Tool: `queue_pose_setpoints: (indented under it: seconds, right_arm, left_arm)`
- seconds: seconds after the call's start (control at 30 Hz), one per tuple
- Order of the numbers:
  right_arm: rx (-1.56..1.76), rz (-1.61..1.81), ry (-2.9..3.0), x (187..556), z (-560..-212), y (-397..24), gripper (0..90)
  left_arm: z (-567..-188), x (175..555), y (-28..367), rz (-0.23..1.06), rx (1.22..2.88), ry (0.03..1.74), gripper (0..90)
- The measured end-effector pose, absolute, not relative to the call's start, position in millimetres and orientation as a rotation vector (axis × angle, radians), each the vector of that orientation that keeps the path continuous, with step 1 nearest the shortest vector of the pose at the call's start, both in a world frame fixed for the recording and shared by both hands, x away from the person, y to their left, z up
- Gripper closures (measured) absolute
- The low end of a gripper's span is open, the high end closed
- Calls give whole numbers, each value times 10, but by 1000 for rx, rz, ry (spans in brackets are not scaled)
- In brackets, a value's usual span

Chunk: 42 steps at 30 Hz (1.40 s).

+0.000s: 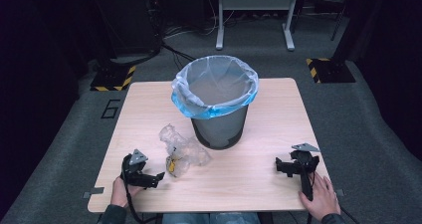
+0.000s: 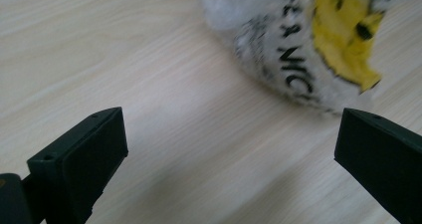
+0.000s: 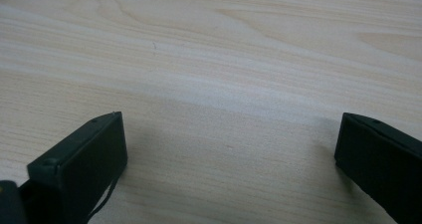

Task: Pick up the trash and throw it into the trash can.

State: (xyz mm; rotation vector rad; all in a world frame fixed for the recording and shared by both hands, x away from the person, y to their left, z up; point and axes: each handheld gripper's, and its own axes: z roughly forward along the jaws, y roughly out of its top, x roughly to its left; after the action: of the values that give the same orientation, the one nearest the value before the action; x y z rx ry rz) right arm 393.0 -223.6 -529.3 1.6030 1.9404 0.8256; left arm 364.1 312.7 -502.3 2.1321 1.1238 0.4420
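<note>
Nothing binned yet, by my reading. Crumpled plastic wrapper [image 1: 180,153] lies on the table [image 1: 259,179] just in front of the lined bin [image 1: 216,102]. My left claw [image 1: 158,175] gapes beside it, empty; right claw [image 1: 279,165] spread, well apart. Grab and drop remain.

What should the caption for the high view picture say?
Two open grippers wait by a crumpled wrapper and lined bin.

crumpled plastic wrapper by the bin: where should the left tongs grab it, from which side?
Probably the near bunched end of the crumpled plastic wrapper, approached from the left tongs' side, low along the table. It lies flat and loose just ahead of the open jaws; the thicker printed fold gives more to pinch than the thin clear film.
</note>
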Motion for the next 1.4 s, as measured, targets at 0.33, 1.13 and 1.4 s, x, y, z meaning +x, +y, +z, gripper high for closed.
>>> queue_pose_setpoints:
  seconds: [0.33, 1.13, 1.4]
  right_arm:
    - [1601, 825, 1941, 3930, -5294, -2237, 0]
    - [1599, 825, 1945, 3930, -5294, -2240, 0]
    - [1598, 824, 1946, 3931, -5293, -2242, 0]
  left_arm:
    - [-4904, 3863, 2751, 415, 2204, 1020, 0]
    - [-4920, 4125, 2374, 422, 2286, 1011, 727]
    - [-4883, 4120, 2458, 417, 2275, 1025, 821]
